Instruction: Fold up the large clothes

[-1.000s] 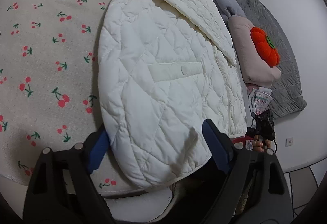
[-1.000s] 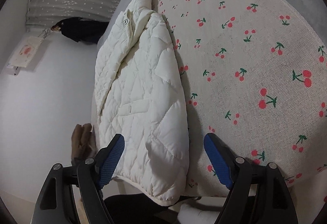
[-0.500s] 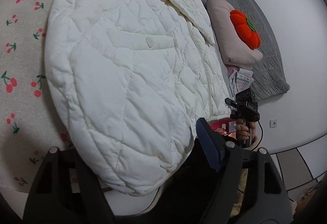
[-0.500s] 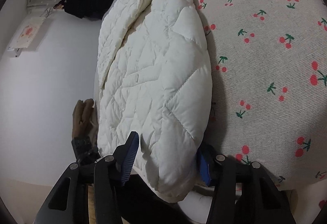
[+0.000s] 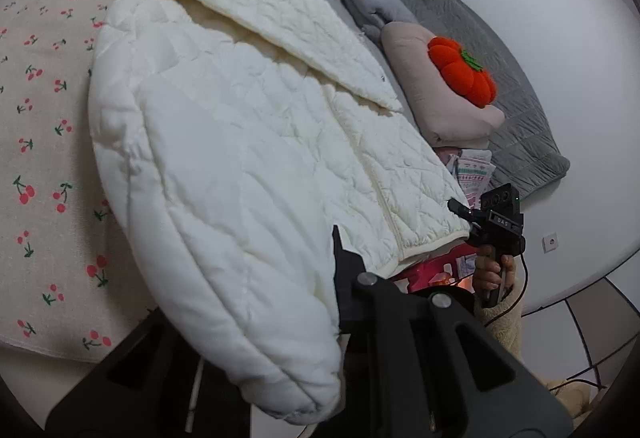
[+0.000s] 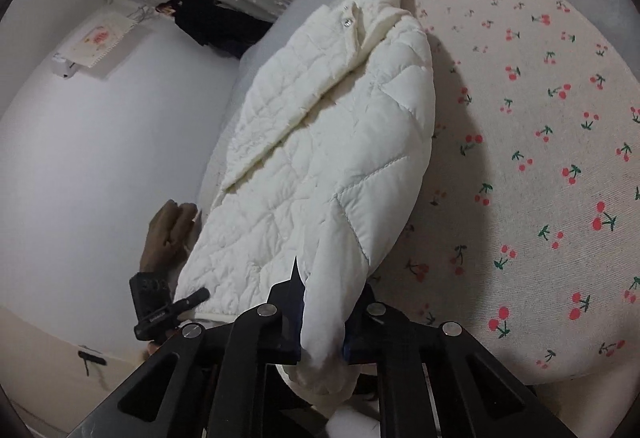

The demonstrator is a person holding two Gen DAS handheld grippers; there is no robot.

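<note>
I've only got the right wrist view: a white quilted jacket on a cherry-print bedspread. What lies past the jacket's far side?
Observer: A pink pillow with an orange pumpkin cushion on it.
Operator: Anything behind that?
Observer: A grey quilted blanket.
Operator: What is the left gripper holding?
Observer: The left gripper has just been closing its jaws; they pinch the jacket at one puffy sleeve.

left gripper's left finger: hidden behind puffy white quilted jacket [image 5: 224, 142]
jacket hem: motion-blurred
cherry-print cream bedsheet [image 6: 540, 126]: cut off by frame edge
</note>
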